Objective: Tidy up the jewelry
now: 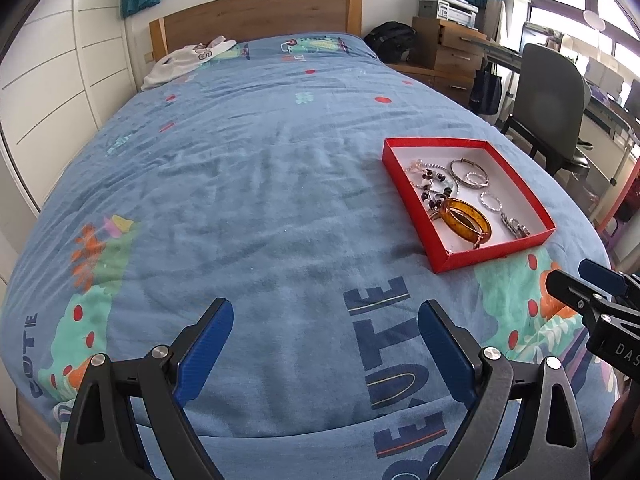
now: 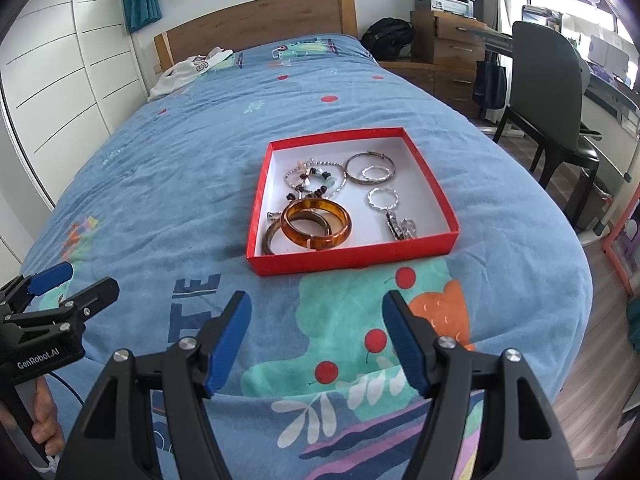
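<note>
**Jewelry gathered in a red tray on the bed**

On the blue bedspread [image 2: 192, 184], toward its near right part, a shallow red box [image 2: 432, 184] with a white floor was seen. Inside it, an amber bangle [image 2: 316, 224] was laid over a darker brown bangle [image 2: 272, 240] at the near left; a tangle of beaded bracelets [image 2: 314, 178] was placed behind them. A plain silver bangle [image 2: 370, 168] and two twisted silver rings were set to the right, with a small metal clasp piece [image 2: 400, 226] near the front wall.

"CUTE" [image 1: 380, 340] was printed in dark letters on the bedspread, and again at its left edge. "GenRobot.AI" was read on the body of the left gripper [image 2: 76, 280].

Both tools were held above the bedspread, short of the box. The left gripper's jaws stood apart with nothing between them. The right gripper [image 2: 316, 308] was likewise spread and empty.
</note>
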The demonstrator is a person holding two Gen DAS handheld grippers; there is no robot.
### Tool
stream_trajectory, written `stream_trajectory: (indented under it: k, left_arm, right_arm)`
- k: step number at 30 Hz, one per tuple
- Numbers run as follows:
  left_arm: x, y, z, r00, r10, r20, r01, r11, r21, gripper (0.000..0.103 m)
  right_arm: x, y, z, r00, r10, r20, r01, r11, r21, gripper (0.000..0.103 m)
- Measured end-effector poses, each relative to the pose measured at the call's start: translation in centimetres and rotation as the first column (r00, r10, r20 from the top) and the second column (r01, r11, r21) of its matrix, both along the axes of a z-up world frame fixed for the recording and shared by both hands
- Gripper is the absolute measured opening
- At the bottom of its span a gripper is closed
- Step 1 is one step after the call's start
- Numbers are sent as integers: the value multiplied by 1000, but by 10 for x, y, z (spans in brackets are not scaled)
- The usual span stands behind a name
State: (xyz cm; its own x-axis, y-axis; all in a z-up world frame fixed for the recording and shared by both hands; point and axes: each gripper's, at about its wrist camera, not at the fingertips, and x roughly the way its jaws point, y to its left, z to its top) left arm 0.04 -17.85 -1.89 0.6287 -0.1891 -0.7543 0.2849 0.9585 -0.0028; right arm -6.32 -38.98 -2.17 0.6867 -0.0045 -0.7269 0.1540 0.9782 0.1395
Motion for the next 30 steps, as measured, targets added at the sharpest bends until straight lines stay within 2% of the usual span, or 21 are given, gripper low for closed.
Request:
stream_trajectory:
  k: [30]
  left_arm:
    - [1,1,0,1000,-1,-10,1,1000,-15,93]
  right_arm:
    - [4,5,-1,1000,6,-2,-6,1000,-9,67]
